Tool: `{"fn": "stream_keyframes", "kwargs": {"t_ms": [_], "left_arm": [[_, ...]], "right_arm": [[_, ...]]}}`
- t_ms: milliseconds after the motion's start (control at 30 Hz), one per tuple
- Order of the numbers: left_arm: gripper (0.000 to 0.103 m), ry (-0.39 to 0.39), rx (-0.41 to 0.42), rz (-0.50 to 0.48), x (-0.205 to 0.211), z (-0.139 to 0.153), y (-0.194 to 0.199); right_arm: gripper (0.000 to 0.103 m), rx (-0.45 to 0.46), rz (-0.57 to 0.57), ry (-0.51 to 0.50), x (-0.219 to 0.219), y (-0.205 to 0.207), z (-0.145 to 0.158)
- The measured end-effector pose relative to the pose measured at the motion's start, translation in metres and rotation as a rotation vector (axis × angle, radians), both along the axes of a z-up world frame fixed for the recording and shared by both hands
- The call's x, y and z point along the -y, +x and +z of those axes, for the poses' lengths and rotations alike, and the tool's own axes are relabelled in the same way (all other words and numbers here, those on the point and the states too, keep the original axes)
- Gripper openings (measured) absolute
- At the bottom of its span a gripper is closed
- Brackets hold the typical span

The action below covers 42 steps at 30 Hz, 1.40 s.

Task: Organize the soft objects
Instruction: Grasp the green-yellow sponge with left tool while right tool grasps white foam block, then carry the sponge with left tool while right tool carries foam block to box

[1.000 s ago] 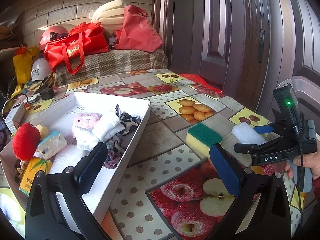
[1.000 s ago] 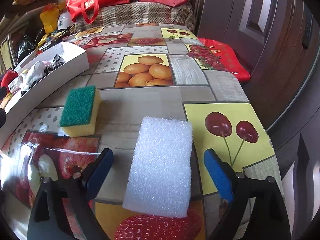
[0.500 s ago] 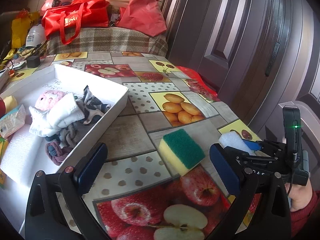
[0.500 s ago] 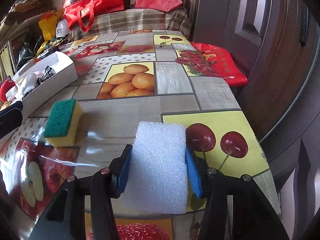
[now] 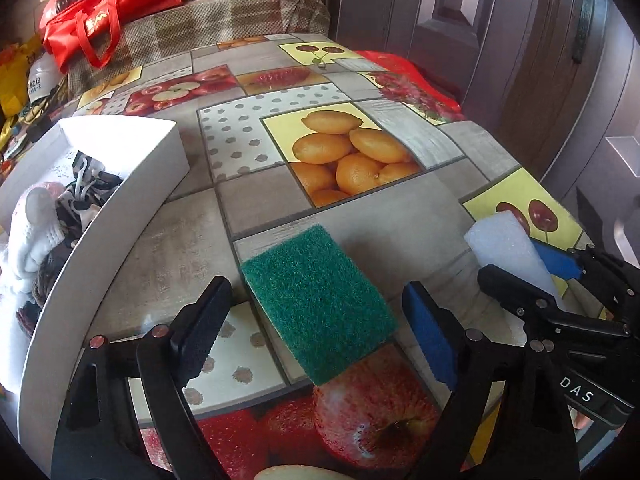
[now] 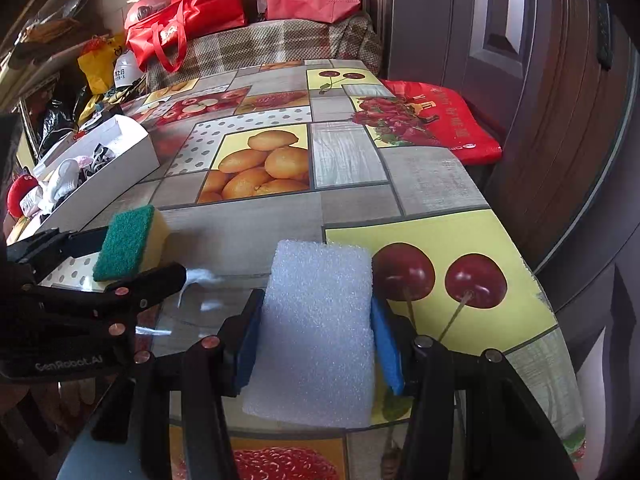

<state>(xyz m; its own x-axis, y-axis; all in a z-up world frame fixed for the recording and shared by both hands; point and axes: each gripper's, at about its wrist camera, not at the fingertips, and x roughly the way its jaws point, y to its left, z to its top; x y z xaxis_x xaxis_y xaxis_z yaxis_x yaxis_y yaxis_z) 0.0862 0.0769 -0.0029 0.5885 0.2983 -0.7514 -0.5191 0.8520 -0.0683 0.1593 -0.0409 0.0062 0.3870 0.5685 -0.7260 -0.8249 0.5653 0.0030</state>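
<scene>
A green-topped yellow sponge [image 5: 318,304] lies flat on the fruit-print tablecloth. My left gripper [image 5: 314,292] straddles it, and its jaws are closing with small gaps left on both sides. The right wrist view shows the same sponge [image 6: 128,242] between those black fingers. To its right, the white foam block [image 6: 320,332] sits on the table with my right gripper [image 6: 316,304] shut on it, blue pads pressing its two long sides. In the left wrist view the foam block [image 5: 508,248] pokes out ahead of that gripper [image 5: 514,258].
A white open box [image 5: 120,216] with socks and cloth pieces stands left of the sponge. A red bag [image 6: 440,120] lies at the table's right edge, beside dark doors. Red bags [image 6: 188,20] rest on a plaid-covered bench behind the table.
My left gripper swung right from above the white box to the sponge and its jaws narrowed. The right gripper went from open around the foam block to shut on it.
</scene>
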Motion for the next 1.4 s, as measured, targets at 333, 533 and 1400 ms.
{"fn": "stream_keyframes", "kwargs": {"t_ms": [333, 533, 1400], "left_arm": [[0.046, -0.021, 0.204, -0.064, -0.004, 0.020, -0.035], [0.046, 0.166, 0.327, -0.052, 0.011, 0.043, -0.076], [0.047, 0.384, 0.460, 0.090, -0.030, 0.054, -0.221]], "right_arm": [[0.051, 0.028, -0.028, 0.043, 0.008, 0.002, 0.006], [0.051, 0.129, -0.080, 0.143, 0.022, -0.011, 0.021], [0.051, 0.206, 0.126, 0.344, -0.041, -0.125, 0.040]]}}
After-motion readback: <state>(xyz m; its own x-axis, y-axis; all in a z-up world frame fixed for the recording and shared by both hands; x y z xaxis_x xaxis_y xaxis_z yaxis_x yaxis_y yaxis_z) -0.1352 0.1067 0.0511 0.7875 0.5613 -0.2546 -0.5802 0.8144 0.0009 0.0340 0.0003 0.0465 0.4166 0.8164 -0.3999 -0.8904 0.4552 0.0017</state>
